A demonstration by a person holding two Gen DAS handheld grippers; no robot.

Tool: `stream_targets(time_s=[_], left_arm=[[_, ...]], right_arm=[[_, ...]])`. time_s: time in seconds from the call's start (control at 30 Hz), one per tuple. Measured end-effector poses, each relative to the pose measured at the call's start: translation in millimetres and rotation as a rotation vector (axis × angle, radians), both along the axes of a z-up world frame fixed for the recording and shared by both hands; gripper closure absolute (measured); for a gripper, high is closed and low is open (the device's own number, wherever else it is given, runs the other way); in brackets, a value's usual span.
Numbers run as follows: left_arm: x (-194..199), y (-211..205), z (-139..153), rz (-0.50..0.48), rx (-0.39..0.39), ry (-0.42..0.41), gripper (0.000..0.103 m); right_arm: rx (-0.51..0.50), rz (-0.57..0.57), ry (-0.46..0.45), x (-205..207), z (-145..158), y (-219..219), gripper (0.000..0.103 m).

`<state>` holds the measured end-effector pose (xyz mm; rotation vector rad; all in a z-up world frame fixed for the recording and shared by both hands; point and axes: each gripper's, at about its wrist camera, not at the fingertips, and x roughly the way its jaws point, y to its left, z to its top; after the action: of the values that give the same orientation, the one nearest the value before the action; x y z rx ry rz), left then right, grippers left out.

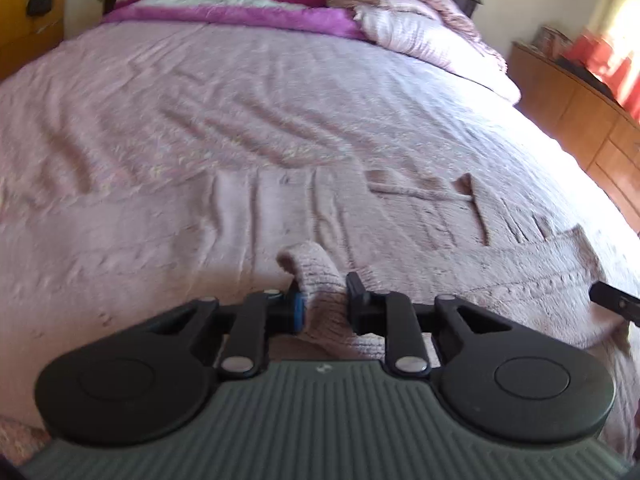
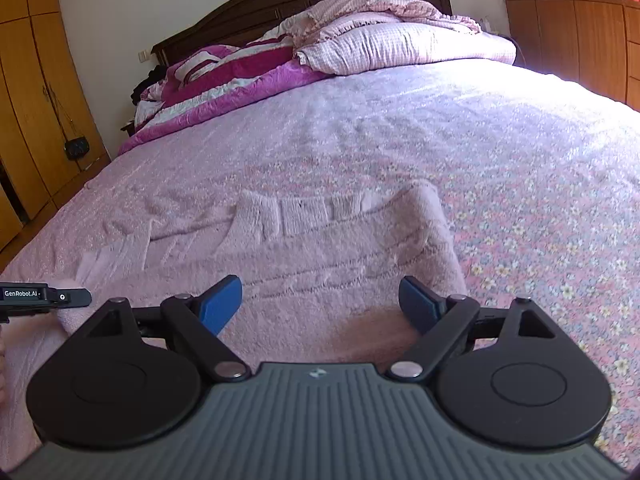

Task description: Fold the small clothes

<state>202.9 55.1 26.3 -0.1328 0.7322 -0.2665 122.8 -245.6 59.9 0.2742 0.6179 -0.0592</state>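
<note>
Pink bedspread [image 2: 520,160], left hand-held gripper [image 1: 324,300] seemingly pinching knit garment [image 1: 320,280] edge — right hand-held gripper [image 2: 320,304] spread above it

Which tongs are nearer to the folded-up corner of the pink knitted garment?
Left. The left tongs are closed on that corner of the pink knitted garment. The right tongs are open above its near edge, away from the corner, gripping nothing.
</note>
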Motion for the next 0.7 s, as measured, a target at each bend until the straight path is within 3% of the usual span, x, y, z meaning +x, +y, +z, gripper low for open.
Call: stream_targets(time_s=[0.13, 0.2, 0.27, 0.33, 0.43, 0.5, 0.6, 0.7], left_arm=[[-3.2, -5.4, 22.3, 0.012, 0.044, -0.118, 0.085], [5.7, -6.6, 33.0, 0.046, 0.073, -0.139, 0.085], [21.8, -11.6, 32.2, 0.067, 0.156, -0.102, 0.083], [40.7, -14.1, 20.7, 0.048, 0.2, 0.003, 0.079], [47.4, -2.2, 8.8, 0.048, 0.164, 0.075, 0.071], [40.8, 12.6, 7.0, 0.066, 0.1, 0.079, 0.05], [30.1, 31.0, 8.1, 0.077, 0.022, 0.081, 0.045], [19.2, 38.6, 11.7, 0.061, 0.023, 0.084, 0.045]], right_arm=[[-0.013, -0.001, -0.006, 0.8, -3.6, 0.9, 0.013], [-0.025, -0.002, -0.016, 1.3, -3.3, 1.6, 0.013], [-0.039, -0.004, -0.019, 1.8, -4.1, 1.9, 0.013], [-0.053, -0.011, -0.004, 5.6, -7.3, 2.8, 0.013], [-0.084, -0.017, 0.014, 9.8, -14.8, 5.6, 0.013], [-0.125, -0.012, 0.021, 11.2, -19.6, 9.1, 0.013], [-0.16, -0.005, 0.026, 11.5, -23.8, 11.3, 0.013], [-0.167, -0.002, 0.033, 9.0, -20.9, 12.8, 0.013]])
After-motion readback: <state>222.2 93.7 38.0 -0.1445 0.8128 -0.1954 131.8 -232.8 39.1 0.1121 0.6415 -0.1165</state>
